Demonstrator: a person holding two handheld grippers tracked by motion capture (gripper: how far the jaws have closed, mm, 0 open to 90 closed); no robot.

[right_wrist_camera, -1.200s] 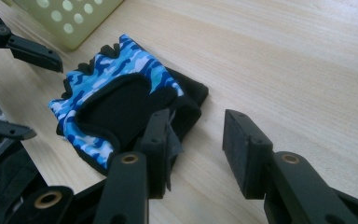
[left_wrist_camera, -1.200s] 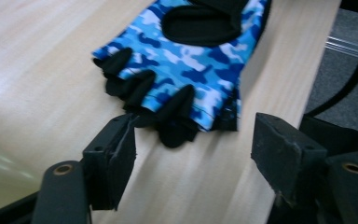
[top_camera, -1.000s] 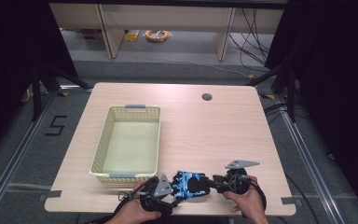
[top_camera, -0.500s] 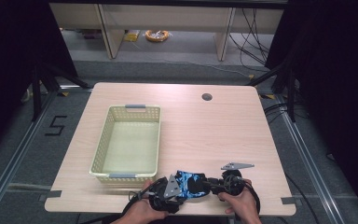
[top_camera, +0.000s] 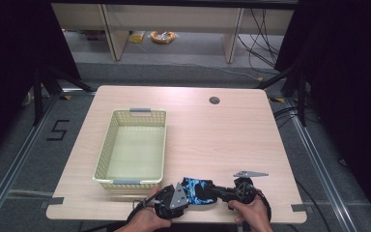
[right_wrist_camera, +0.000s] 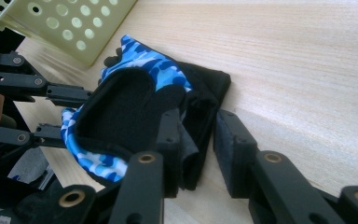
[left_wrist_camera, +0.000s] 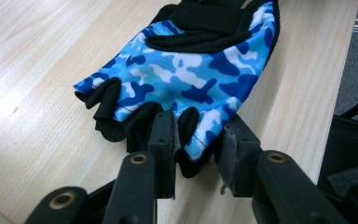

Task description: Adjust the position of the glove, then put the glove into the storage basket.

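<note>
Moved: we see both tools' jaws have just been closing onto the glove [top_camera: 197, 189].
Left tool [left_wrist_camera: 200, 151]: grips glove's finger end.
Right tool [right_wrist_camera: 196, 140]: grips black cuff edge.
Glove: on table [top_camera: 212, 140] near front edge, just right of basket [top_camera: 132, 145].

A pale yellow perforated plastic basket [top_camera: 131, 147] with grey handle strips sits on the left half of the light wooden table [top_camera: 222, 140]. Well to the right of the basket, near the table's far edge, is a round dark cable hole [top_camera: 214, 100]. Beyond the basket, on the floor under a shelf, lies a coil of orange-yellow cable [top_camera: 163, 36].
</note>
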